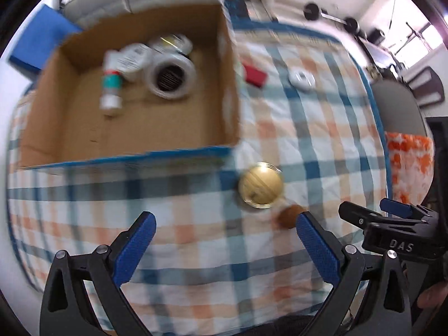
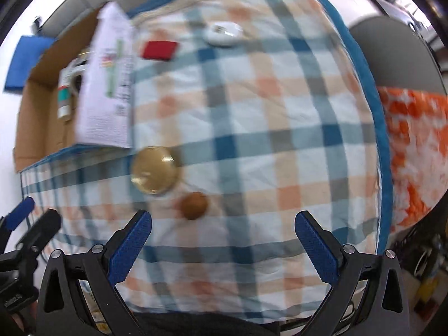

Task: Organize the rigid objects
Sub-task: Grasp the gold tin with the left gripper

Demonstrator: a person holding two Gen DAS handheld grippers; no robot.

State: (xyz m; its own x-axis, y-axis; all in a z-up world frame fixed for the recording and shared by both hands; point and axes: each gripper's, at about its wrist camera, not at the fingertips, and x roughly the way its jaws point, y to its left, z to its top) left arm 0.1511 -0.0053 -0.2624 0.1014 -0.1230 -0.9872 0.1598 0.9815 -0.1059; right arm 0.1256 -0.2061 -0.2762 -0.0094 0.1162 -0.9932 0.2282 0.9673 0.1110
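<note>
The round gold-coloured metal lid or tin (image 1: pixel 260 186) lies flat on the checked blue, orange and white cloth (image 1: pixel 322 128), just beside the near right corner of the open brown cardboard box (image 1: pixel 50 128). Judged from its sheen and clean rim, it is stiff, light and likely slippery; a hold across the rim at opposite edges looks the soundest, since the top face offers no purchase. Being a disc seen face-on, it has no long axis to align with; its flat face points up. Just beside it, toward the camera, sits a small brown rounded object (image 2: pixel 193 205), apart from the disc or barely touching; blur prevents a firmer finding. It appears hard and smooth, liable to roll, and would be gripped across its middle. Farther off on the cloth lie a red rectangular block (image 2: pixel 159 50) and a white round flat device (image 2: pixel 223 33), well apart from each other. Inside the box rest a white roll of tape (image 1: pixel 169 77), a white bottle with a teal band (image 1: pixel 112 84) lying with its long axis running toward the near wall, and further white containers, blurred. The left gripper (image 1: pixel 225 229) hovers over the cloth, jaws spread wide and empty. The right gripper (image 2: pixel 224 231) is likewise spread wide, holding nothing, with the brown object just ahead of its left finger.
</note>
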